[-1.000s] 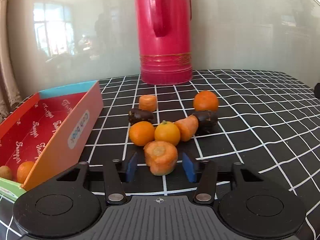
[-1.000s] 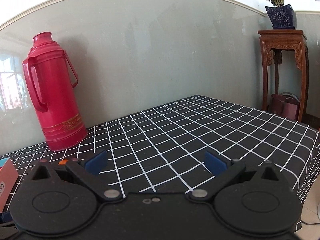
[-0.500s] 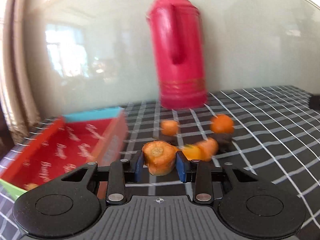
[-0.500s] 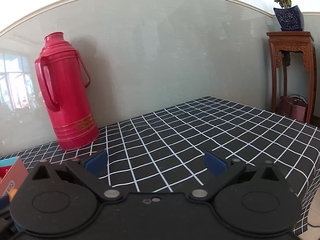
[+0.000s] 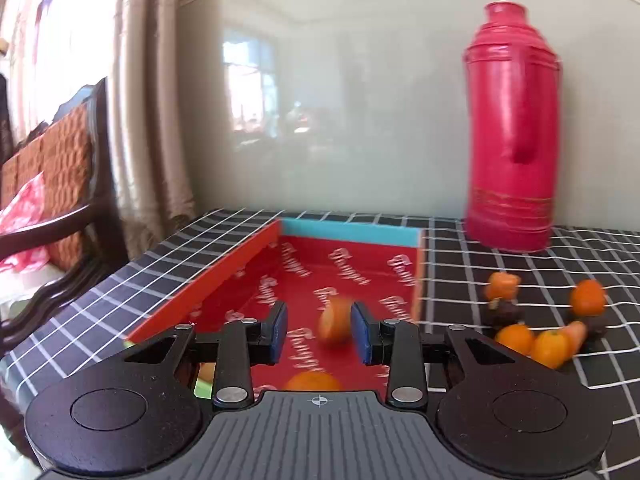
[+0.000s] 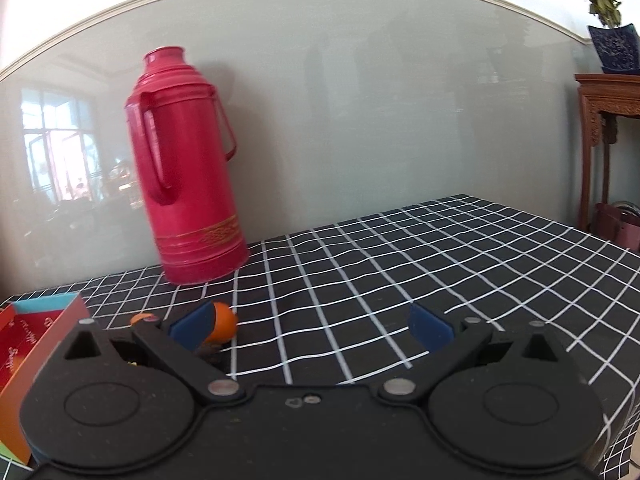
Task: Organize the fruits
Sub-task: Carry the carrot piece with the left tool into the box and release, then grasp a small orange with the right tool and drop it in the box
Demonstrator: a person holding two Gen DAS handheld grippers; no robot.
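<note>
My left gripper (image 5: 319,332) hangs over the red box (image 5: 240,264) with its jaws apart. A blurred carrot chunk (image 5: 335,324) sits loose between the pads, nearer the right pad (image 5: 360,330), free of the left pad. An orange (image 5: 314,381) lies in the box below. Several oranges, carrot pieces and dark fruits (image 5: 536,328) lie on the checked cloth to the right. My right gripper (image 6: 310,326) is open and empty above the cloth, with an orange (image 6: 224,322) behind its left finger and the box (image 6: 60,320) at far left.
A tall red thermos (image 5: 514,128) stands at the back by the wall; it also shows in the right wrist view (image 6: 188,168). A wooden chair (image 5: 52,200) stands left of the table. A wooden stand with a potted plant (image 6: 608,112) is far right.
My left gripper lifted the carrot chunk from the pile, swung left over the red box and opened its jaws. My right gripper turned left, bringing the box and fruit into view.
</note>
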